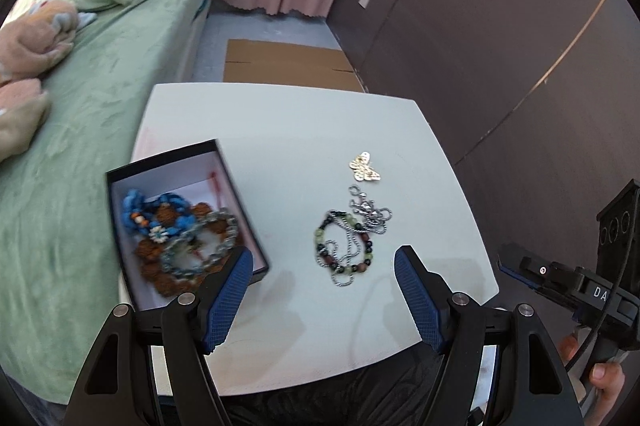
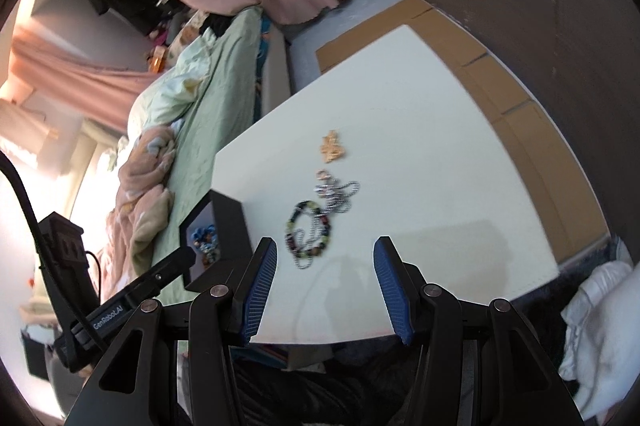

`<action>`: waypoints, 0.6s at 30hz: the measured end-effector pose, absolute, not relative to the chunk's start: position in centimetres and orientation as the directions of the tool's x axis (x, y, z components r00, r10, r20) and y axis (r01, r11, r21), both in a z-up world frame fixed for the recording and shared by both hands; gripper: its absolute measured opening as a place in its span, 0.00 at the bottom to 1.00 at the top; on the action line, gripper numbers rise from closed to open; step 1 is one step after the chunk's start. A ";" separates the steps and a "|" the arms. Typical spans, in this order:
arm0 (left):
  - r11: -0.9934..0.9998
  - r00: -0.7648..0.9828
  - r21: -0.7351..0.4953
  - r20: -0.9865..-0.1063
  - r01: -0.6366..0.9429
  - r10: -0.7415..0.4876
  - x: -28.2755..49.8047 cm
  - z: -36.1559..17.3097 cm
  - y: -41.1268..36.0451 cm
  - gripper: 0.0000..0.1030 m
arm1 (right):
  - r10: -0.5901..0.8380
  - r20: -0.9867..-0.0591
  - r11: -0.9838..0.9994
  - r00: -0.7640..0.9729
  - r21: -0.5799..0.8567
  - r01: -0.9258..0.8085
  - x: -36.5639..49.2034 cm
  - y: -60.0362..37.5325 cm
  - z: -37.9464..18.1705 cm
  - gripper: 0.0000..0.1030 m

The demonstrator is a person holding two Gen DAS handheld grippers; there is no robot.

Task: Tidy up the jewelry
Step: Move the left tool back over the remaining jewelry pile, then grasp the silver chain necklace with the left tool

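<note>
both hand-held grippers spread, empty; beaded bracelet (image 1: 347, 242) beside box (image 1: 240, 169).

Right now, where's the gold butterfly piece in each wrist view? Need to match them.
Left wrist: gold butterfly piece lies on the white table, right of centre, just beyond the silver chain.
Right wrist: it sits near the picture's centre, again just beyond the chain.
Shared landmark: the black box, left of the loose jewelry in both views.

White table (image 1: 280, 129) bears black box (image 1: 240, 185), bead bracelet (image 1: 344, 246), chain (image 1: 370, 214), butterfly brooch (image 1: 365, 166)
</note>
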State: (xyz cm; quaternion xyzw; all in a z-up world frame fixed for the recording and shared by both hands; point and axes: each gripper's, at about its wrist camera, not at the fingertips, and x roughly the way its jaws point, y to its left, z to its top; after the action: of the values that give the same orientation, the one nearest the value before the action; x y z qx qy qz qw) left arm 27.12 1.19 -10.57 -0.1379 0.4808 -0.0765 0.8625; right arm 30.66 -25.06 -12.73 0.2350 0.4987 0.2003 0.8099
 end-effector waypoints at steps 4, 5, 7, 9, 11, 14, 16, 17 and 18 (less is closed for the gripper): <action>0.948 0.516 -0.318 -0.809 0.015 -0.280 28.2 -10.9 -0.3 0.72 | 0.551 -0.713 0.804 0.433 0.592 -0.048 30.8 -27.0 -13.8 0.50; 0.947 0.518 -0.321 -0.807 0.017 -0.283 28.5 -10.9 -0.7 0.72 | 0.549 -0.714 0.804 0.435 0.594 -0.041 30.8 -27.4 -13.9 0.50; 0.946 0.517 -0.324 -0.806 0.023 -0.289 29.1 -11.0 -1.4 0.72 | 0.546 -0.713 0.802 0.440 0.597 -0.028 30.9 -28.1 -14.2 0.50; 0.945 0.515 -0.327 -0.805 0.030 -0.294 29.7 -11.1 -2.1 0.72 | 0.540 -0.712 0.801 0.448 0.599 -0.014 30.9 -28.7 -14.3 0.50; 0.942 0.512 -0.333 -0.804 0.037 -0.304 30.5 -11.3 -2.9 0.69 | 0.530 -0.715 0.802 0.456 0.597 0.003 31.0 -29.5 -14.5 0.50; 0.938 0.499 -0.343 -0.807 0.039 -0.316 31.5 -11.7 -3.7 0.63 | 0.521 -0.720 0.802 0.460 0.597 0.026 31.1 -30.7 -14.9 0.50; 0.934 0.481 -0.355 -0.813 0.037 -0.328 32.3 -12.3 -4.4 0.56 | 0.515 -0.724 0.804 0.459 0.593 0.034 31.2 -30.9 -15.1 0.50; 0.933 0.474 -0.359 -0.816 0.034 -0.332 32.5 -12.6 -4.6 0.51 | 0.510 -0.728 0.806 0.458 0.591 0.042 31.2 -31.2 -15.3 0.50; 0.930 0.461 -0.366 -0.821 0.029 -0.337 33.0 -13.0 -4.9 0.47 | 0.508 -0.729 0.806 0.458 0.591 0.047 31.2 -31.4 -15.4 0.50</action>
State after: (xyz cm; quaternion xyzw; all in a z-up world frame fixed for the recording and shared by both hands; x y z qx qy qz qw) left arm 32.97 -4.91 -13.02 -0.1516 0.5077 -0.1090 0.8411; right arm 31.24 -31.44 -15.39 0.2771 0.5008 0.1429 0.8075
